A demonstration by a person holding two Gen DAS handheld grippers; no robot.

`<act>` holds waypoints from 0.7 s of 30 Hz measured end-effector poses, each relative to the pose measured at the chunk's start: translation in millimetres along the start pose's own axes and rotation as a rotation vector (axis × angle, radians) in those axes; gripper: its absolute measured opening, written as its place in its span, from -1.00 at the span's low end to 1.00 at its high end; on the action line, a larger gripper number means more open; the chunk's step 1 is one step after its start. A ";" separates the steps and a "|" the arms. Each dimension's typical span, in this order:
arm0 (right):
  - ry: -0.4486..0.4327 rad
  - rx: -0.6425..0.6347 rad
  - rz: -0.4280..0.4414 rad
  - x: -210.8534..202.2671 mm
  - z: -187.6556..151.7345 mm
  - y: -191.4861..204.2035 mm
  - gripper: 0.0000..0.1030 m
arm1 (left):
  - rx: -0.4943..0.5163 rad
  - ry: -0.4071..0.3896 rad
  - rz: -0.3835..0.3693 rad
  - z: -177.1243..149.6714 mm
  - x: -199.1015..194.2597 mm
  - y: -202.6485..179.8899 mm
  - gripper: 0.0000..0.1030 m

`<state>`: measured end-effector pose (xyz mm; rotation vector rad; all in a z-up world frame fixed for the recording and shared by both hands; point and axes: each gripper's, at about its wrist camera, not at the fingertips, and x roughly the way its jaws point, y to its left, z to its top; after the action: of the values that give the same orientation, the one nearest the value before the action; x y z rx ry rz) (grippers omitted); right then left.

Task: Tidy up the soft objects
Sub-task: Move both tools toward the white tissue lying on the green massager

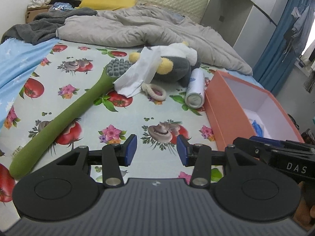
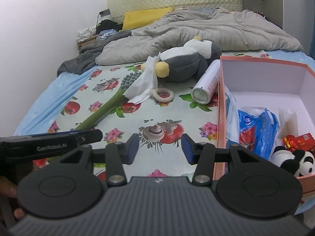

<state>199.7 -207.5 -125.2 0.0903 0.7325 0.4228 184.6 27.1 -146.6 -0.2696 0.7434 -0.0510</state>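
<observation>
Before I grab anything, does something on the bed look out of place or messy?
Yes. A crumpled tissue lies draped over the green massage stick's knobby head and against the penguin plush. A spray can lies tipped on its side against the orange box. Nothing looks spilled or broken.

"DAS" marks the right claw [image 1: 275, 149]; "GenRobot.AI" marks the left claw [image 2: 59, 139].

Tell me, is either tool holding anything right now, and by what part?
Nothing is held. The left tool and right tool both stand open over the patterned sheet, with only bedding showing between their pads.
</observation>
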 end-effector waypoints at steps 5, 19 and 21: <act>0.021 0.013 0.002 23.5 -2.3 1.3 -0.03 | -0.017 0.028 0.030 -1.5 24.7 13.4 -0.02; 0.031 0.048 -0.008 84.0 17.9 -1.1 -0.03 | -0.004 0.052 0.081 20.6 90.5 39.8 -0.02; 0.035 0.050 -0.013 93.5 20.7 -1.2 -0.03 | -0.006 0.051 0.094 23.7 98.7 43.6 -0.02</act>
<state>275.9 -169.4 -168.8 0.1251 0.7781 0.3952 271.1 60.6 -206.6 -0.2396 0.8064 0.0333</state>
